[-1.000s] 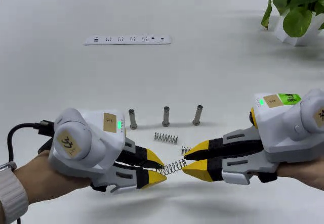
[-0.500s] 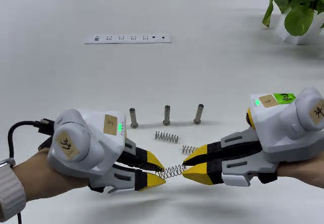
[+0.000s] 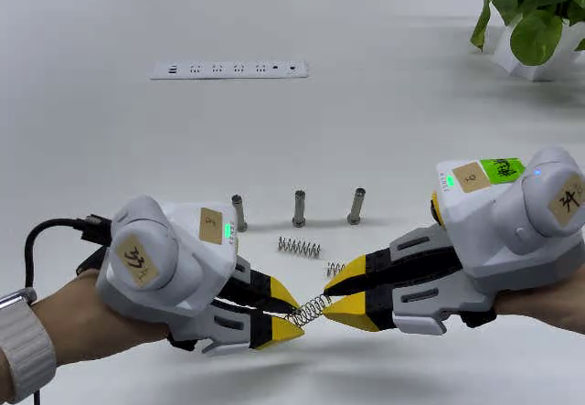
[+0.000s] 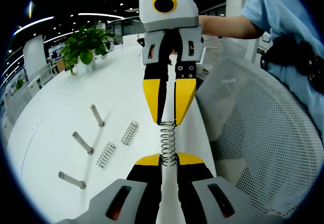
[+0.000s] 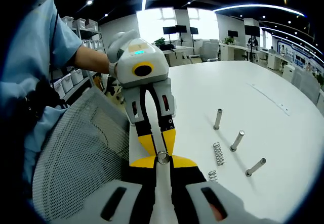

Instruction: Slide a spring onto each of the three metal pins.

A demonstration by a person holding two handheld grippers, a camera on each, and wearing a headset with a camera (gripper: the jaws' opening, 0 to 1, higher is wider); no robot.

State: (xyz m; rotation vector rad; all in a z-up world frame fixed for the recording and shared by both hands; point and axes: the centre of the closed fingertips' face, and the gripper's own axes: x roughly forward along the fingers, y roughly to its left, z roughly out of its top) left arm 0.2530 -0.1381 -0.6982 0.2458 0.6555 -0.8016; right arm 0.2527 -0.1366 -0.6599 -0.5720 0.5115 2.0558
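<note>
The left tongs (image 3: 294,318) come in from the lower left of the head view, held low over the white tabletop (image 3: 384,131) and pointing right and slightly down. Their jaws are narrowed, pinching one end of a thin coiled steel spring (image 3: 309,310). The spring bridges the short gap at lower centre, its other end nipped in the narrowed right tongs (image 3: 327,298), which point left from the lower right. Above that gap three short grey metal pins (image 3: 299,208) stand upright in a row, with two loose coil springs (image 3: 300,248) lying between the pins and the tongs
</note>
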